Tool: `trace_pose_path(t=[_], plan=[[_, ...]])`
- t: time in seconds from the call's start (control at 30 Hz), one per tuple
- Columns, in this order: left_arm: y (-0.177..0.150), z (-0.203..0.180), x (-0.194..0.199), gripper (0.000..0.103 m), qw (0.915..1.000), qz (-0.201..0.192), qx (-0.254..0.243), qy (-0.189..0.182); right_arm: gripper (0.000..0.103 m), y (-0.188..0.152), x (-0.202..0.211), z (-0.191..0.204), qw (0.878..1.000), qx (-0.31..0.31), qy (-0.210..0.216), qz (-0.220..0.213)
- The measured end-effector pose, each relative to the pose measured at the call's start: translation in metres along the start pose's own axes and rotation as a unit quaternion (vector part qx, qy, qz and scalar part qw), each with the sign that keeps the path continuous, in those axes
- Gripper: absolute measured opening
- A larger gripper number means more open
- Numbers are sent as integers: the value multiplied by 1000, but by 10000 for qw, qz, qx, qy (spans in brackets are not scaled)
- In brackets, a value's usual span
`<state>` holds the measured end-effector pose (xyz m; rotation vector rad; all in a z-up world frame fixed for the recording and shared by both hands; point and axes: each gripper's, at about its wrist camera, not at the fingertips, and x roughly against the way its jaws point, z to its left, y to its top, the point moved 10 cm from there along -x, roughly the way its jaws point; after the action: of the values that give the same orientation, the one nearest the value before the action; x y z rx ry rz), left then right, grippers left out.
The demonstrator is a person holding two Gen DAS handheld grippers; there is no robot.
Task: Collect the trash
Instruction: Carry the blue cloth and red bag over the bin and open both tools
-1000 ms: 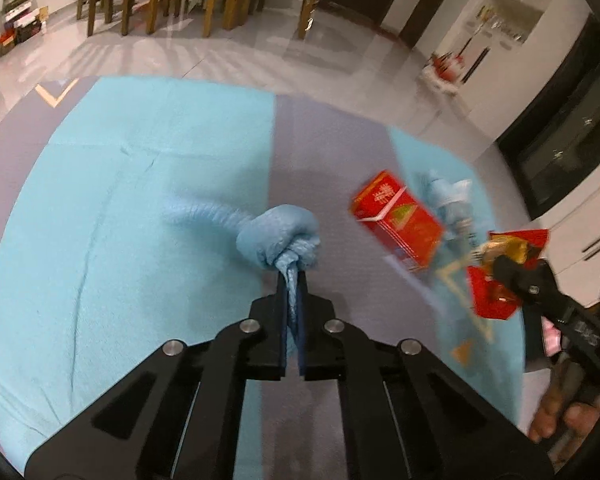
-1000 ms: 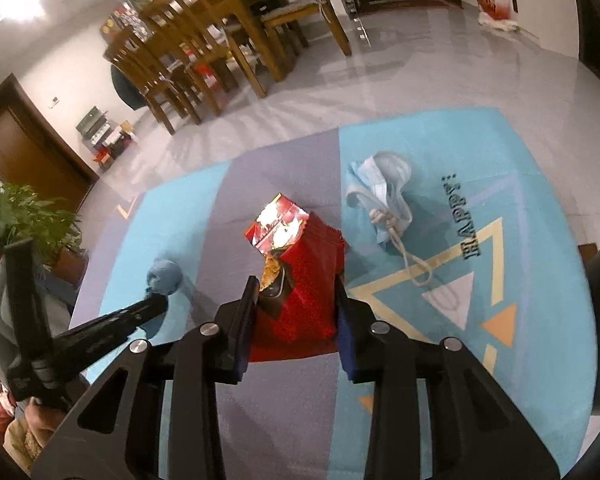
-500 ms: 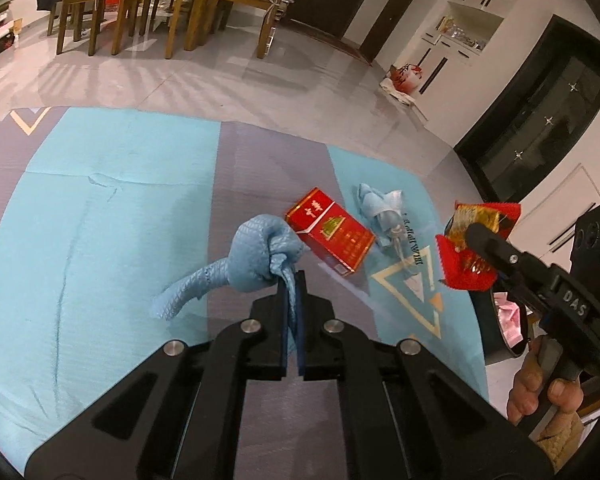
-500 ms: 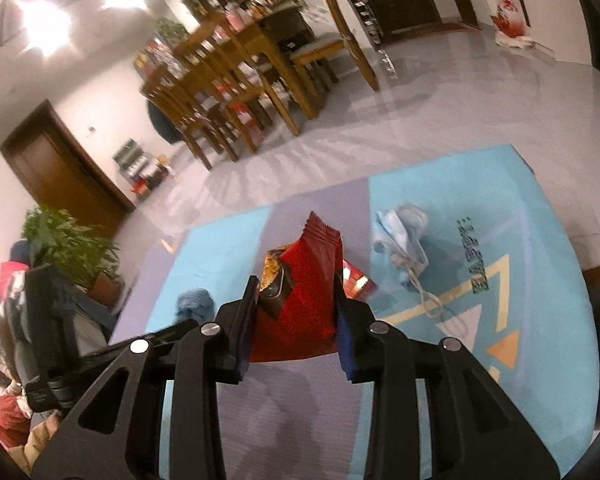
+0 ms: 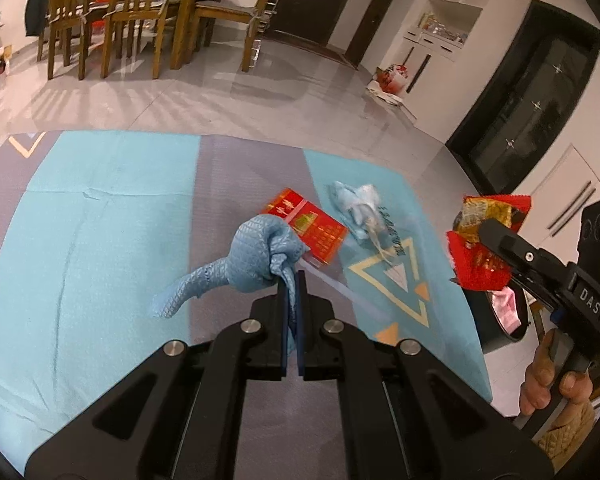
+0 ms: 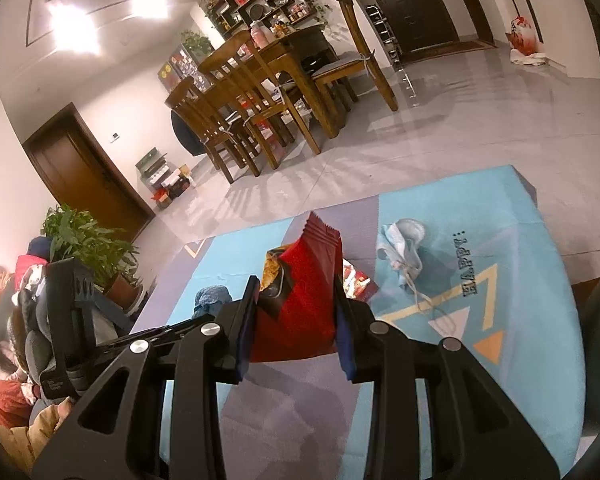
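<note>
Above the blue rug (image 5: 100, 248), our left gripper (image 5: 294, 280) pinches a knotted blue cloth (image 5: 252, 256). Our right gripper (image 6: 296, 312) clamps a red snack packet (image 6: 300, 304). A red carton (image 5: 312, 224) and crumpled mask (image 5: 358, 204) lie below.

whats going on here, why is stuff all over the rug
A person is picking up trash with a handheld gripper in each hand. The left gripper is shut on a knotted blue cloth, held above the rug. The right gripper is shut on a red snack packet. A red box and a crumpled face mask lie on the rug.
</note>
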<state>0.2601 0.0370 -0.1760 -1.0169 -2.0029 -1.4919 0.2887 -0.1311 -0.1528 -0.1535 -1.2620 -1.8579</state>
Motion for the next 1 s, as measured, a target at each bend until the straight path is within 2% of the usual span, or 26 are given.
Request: trace_pose_path(t=[0.33,0.73,1.0], plan=[[-31,-42,6,4,9994,270,-104,-210,35,-23,33,-27,9986,-325,-420,63],[-36,-111,16,4,9965,254,-698,-378,35,-7,93,-71,9930,-718,-702,-618],[-26,-177,14,4,9899,215,-1132,-820,35,-5,137,-122,9825,-1244,-979,-981]])
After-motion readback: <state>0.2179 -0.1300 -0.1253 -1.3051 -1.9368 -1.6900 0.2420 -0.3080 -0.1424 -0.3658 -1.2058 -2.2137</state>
